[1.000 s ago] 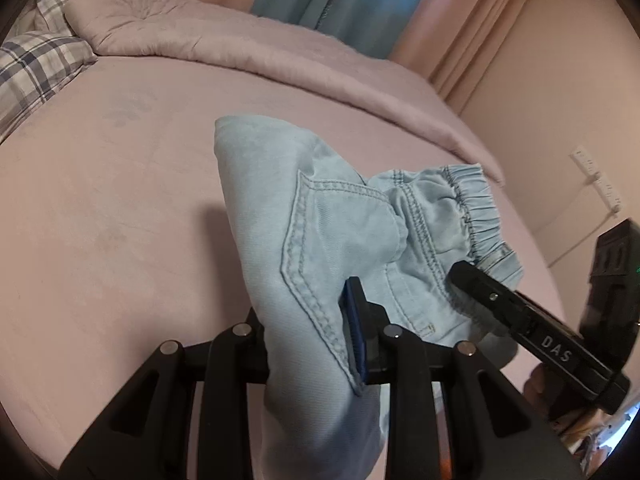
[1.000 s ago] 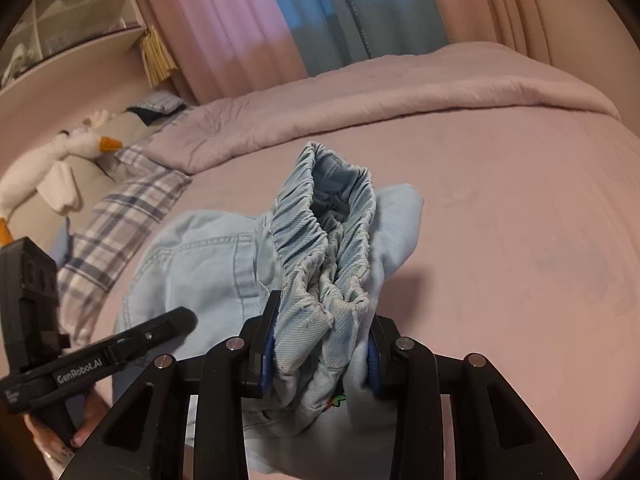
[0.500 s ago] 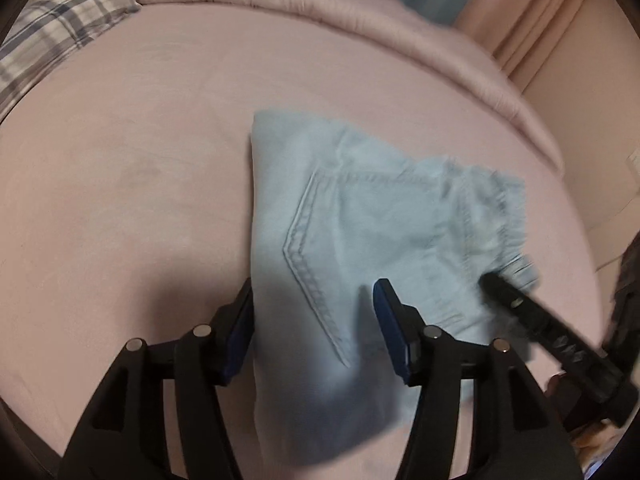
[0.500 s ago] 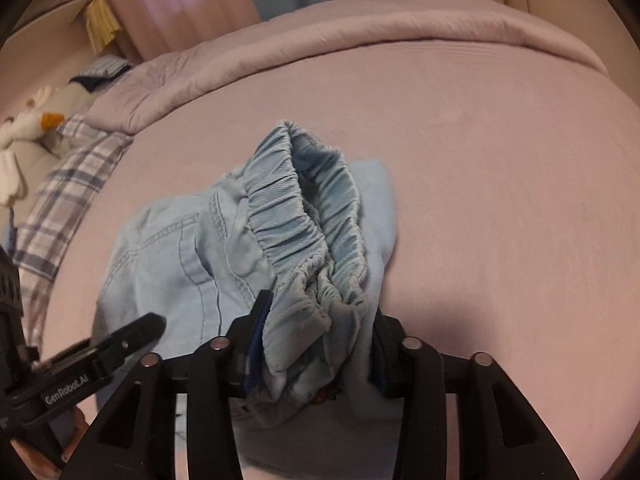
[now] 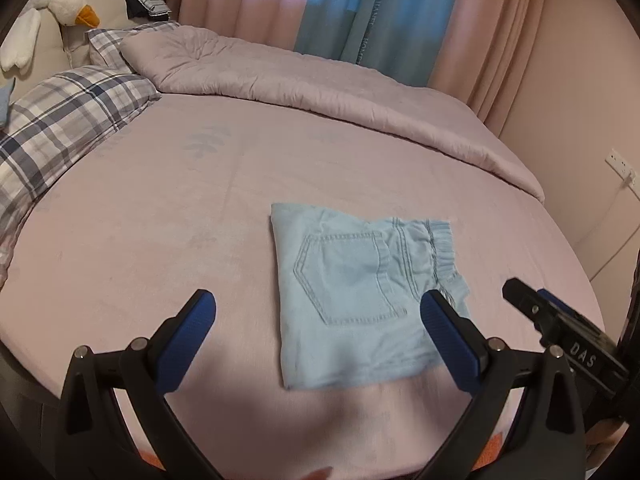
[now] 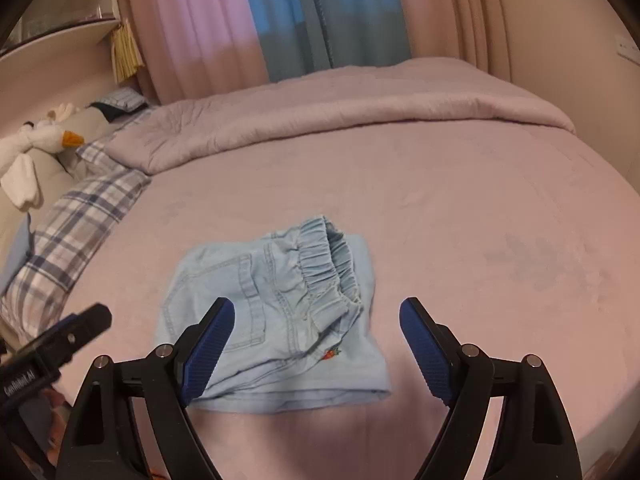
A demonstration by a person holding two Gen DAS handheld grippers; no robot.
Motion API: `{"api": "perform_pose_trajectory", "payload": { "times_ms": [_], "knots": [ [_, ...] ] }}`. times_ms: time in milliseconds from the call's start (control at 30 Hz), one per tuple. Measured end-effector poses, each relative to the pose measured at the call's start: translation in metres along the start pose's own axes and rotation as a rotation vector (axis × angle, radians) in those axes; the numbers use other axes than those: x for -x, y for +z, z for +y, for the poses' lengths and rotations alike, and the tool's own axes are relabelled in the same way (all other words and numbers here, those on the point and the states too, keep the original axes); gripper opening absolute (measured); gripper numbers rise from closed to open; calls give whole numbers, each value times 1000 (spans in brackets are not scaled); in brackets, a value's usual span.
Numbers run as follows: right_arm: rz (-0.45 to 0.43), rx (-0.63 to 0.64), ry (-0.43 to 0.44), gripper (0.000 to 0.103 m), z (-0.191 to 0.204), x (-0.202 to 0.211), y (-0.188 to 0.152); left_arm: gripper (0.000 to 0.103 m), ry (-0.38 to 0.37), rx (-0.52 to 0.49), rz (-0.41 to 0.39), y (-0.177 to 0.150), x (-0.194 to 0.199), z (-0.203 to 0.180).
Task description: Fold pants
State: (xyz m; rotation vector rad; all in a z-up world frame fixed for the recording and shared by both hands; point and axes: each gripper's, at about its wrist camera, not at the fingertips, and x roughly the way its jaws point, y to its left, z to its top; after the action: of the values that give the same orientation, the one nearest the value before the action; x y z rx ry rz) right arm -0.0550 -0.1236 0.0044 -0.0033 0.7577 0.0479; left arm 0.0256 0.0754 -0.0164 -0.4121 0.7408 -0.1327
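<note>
Light blue denim pants (image 5: 360,292) lie folded into a small flat rectangle on the pink bed, back pocket up, elastic waistband (image 6: 332,268) at the right side. My left gripper (image 5: 318,308) hovers near their front edge, jaws still opening wide, nothing between the blue pads (image 5: 188,332). In the right wrist view the pants (image 6: 280,320) lie just ahead of my right gripper (image 6: 318,320), jaws also opening and clear of the cloth. A small red strawberry mark (image 6: 332,354) shows near the hem. The other gripper's black tip shows at each view's edge.
A rolled pink duvet (image 5: 320,92) lies along the far side of the bed. Plaid pillows (image 5: 60,128) and a white plush goose (image 5: 60,4) sit at the left. Curtains (image 6: 280,20) hang behind. A wall socket (image 5: 620,164) is at the right.
Both grippers let go of the pants and pulled back and up. The pants dropped from a raised bunch to a flat folded rectangle on the bed. Both jaws spread wide.
</note>
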Motion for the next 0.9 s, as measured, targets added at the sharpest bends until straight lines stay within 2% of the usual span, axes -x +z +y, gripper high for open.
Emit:
{"api": "perform_pose_trajectory", "payload": {
  "times_ms": [200,467,767,900],
  "knots": [
    [0,10,-65,85,7,-7,2,102,-18,15,36,-13,5,2],
    [-2,37,-77,85,20,-5,-2,102,-37,8,58,-19,10,-1],
    [7,67,-122,85,34,-9,-7,102,17,-30,66,-24,10,-4],
    [11,72,-128,85,37,-9,-9,102,13,-33,73,-27,9,-3]
  ]
}}
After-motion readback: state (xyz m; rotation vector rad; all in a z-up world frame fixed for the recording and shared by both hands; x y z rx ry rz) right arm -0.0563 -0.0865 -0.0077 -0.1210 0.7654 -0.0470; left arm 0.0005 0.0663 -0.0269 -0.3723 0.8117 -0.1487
